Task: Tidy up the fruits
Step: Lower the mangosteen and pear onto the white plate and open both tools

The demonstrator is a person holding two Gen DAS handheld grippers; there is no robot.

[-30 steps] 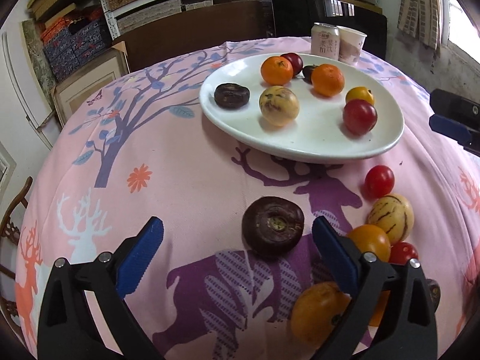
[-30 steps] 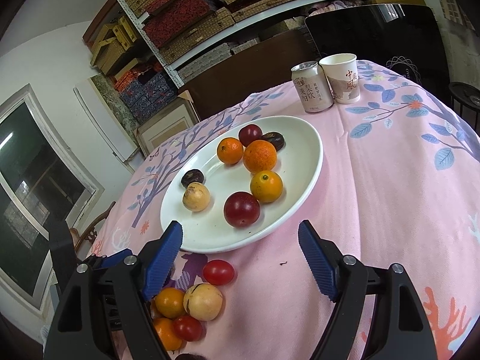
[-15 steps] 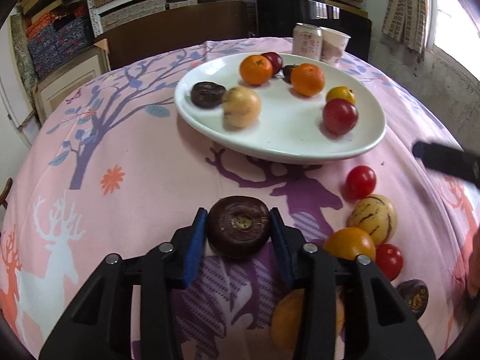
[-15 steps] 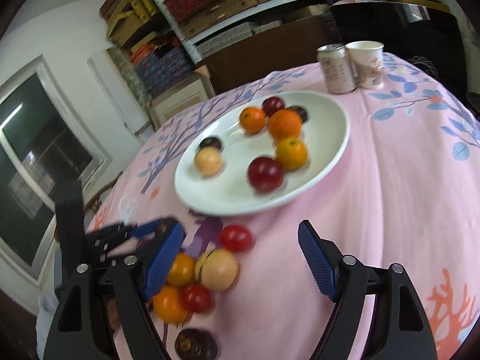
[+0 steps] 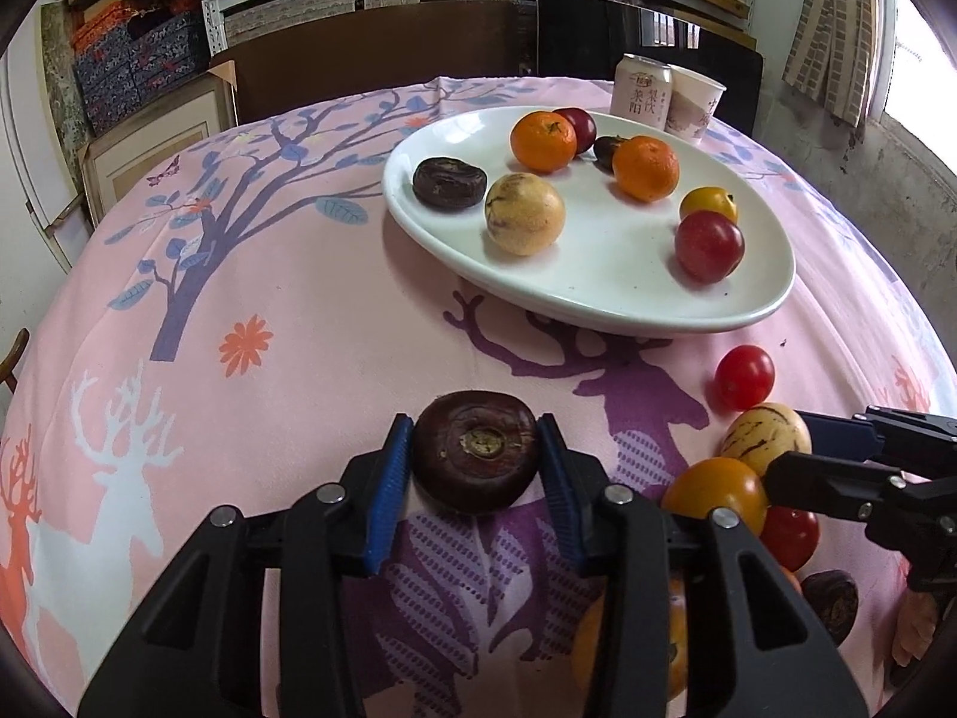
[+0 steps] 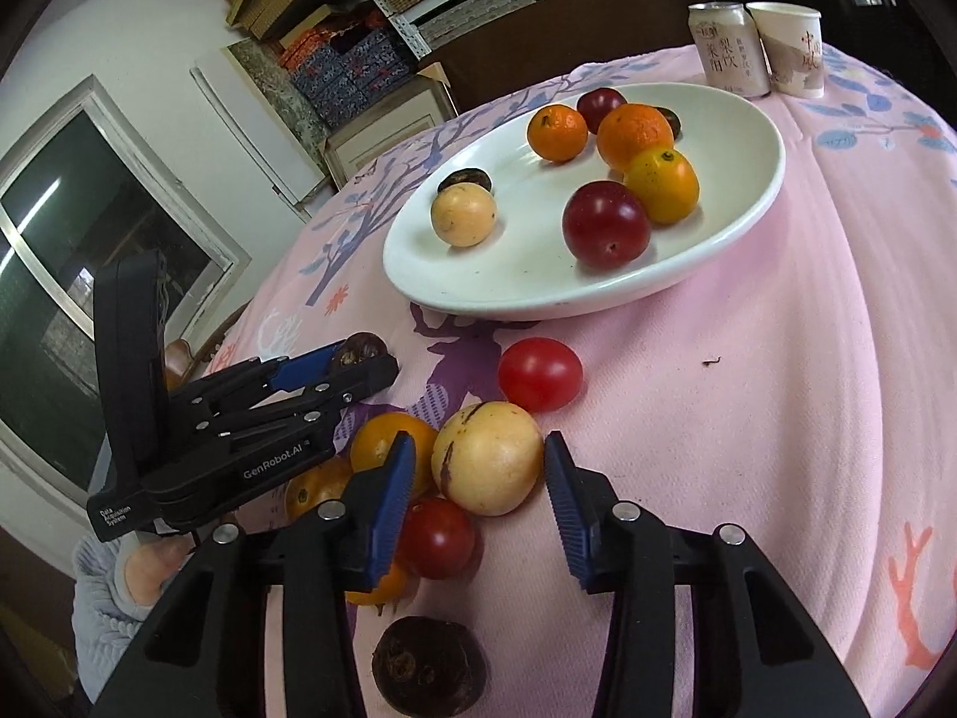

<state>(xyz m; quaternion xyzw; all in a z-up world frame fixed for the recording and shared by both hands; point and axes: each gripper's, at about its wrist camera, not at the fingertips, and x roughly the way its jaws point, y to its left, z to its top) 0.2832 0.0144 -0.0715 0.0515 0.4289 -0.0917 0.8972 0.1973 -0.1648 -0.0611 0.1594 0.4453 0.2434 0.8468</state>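
White plate, seven fruits inside

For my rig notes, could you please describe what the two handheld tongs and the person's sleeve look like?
Both tongs, left and right, have matte black plastic linkage arms with silver rivets and ribbed blue pads. The left body carries white "GenRobot.AI" and "Data Acquisition System" lettering. A light grey-blue knit sleeve shows at the hand. No cables visible.

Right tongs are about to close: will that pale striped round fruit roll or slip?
The pale striped fruit looks round and smooth, so it may roll. The red tomato touches it and may get nudged. The right tongs already bracket its widest part.
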